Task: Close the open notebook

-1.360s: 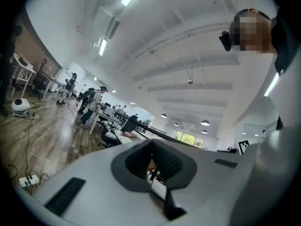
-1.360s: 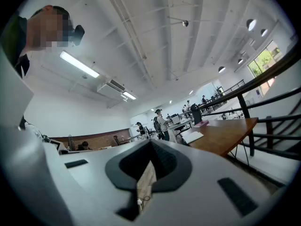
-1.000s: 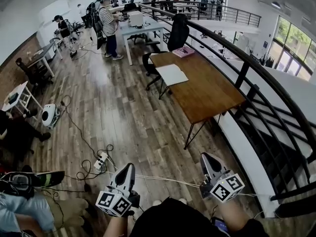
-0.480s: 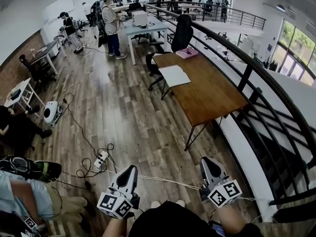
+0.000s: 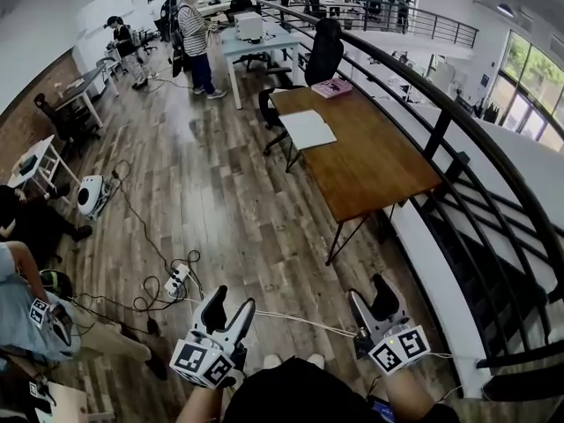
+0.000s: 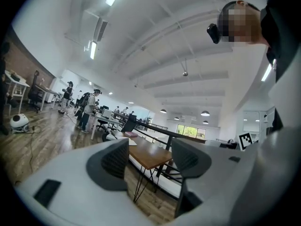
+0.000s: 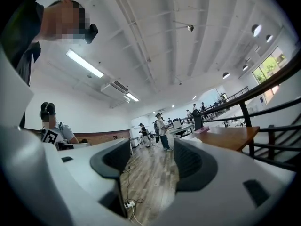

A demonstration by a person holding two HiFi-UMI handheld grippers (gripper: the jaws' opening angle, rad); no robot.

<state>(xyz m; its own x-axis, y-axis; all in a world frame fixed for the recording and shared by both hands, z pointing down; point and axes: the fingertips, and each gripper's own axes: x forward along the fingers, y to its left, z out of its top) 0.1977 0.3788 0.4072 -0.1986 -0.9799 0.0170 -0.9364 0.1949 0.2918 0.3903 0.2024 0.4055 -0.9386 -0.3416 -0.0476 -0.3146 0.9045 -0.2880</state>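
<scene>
My left gripper [image 5: 233, 300] and my right gripper [image 5: 368, 291] sit at the lower edge of the head view, side by side and apart from each other, both pointing level over the wooden floor [image 5: 220, 192]. The jaws of each are spread and opening. In the left gripper view the gap between the jaws of the left gripper [image 6: 150, 150] frames only the distant table [image 6: 149, 157] and floor. In the right gripper view the gap of the right gripper [image 7: 149, 161] frames only floorboards and a cable. Neither gripper holds or touches anything. The open notebook [image 5: 307, 130] lies flat, white pages up, on the far part of the brown table [image 5: 374, 170], near the table's left edge, well apart from both grippers and ahead of them, closer to the line of the right gripper than of the left. A pink book [image 5: 331, 88] lies beyond the notebook at the table's far end, and a black chair [image 5: 322, 51] stands behind that. A black railing [image 5: 441, 122] runs along the table's right side. A power strip [image 5: 174, 282] with cables lies on the floor just ahead of the left gripper.
</scene>
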